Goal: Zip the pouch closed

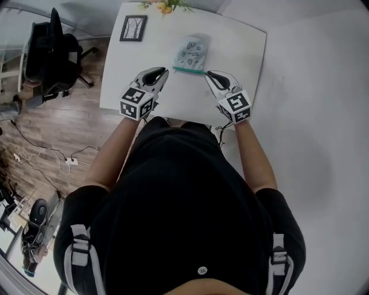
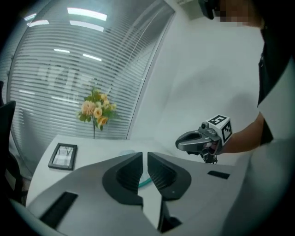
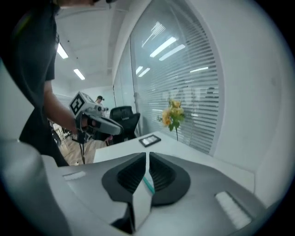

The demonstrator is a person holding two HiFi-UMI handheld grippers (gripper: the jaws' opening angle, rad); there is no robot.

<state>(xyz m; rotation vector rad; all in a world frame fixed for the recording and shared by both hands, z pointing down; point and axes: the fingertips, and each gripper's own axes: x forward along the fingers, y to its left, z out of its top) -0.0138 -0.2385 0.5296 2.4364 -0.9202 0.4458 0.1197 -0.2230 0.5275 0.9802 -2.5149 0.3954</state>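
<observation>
A pale printed pouch (image 1: 192, 50) lies flat on the white table (image 1: 239, 49), its green zipper edge (image 1: 189, 71) facing me. My left gripper (image 1: 166, 71) hovers by the zipper's left end and my right gripper (image 1: 208, 74) by its right end, both above the table and pointing slightly down. In the left gripper view the jaws (image 2: 144, 154) stand a narrow slit apart with nothing gripped, and the green zipper (image 2: 144, 182) shows through the gap. The right gripper view shows the same: a slit between the jaws (image 3: 147, 154) and the zipper (image 3: 148, 184) beyond.
A framed picture (image 1: 133, 27) lies at the table's far left corner. A vase of flowers (image 1: 166, 6) stands at the far edge. A black office chair (image 1: 55, 49) is on the wooden floor to the left. Cables run across the floor (image 1: 52, 155).
</observation>
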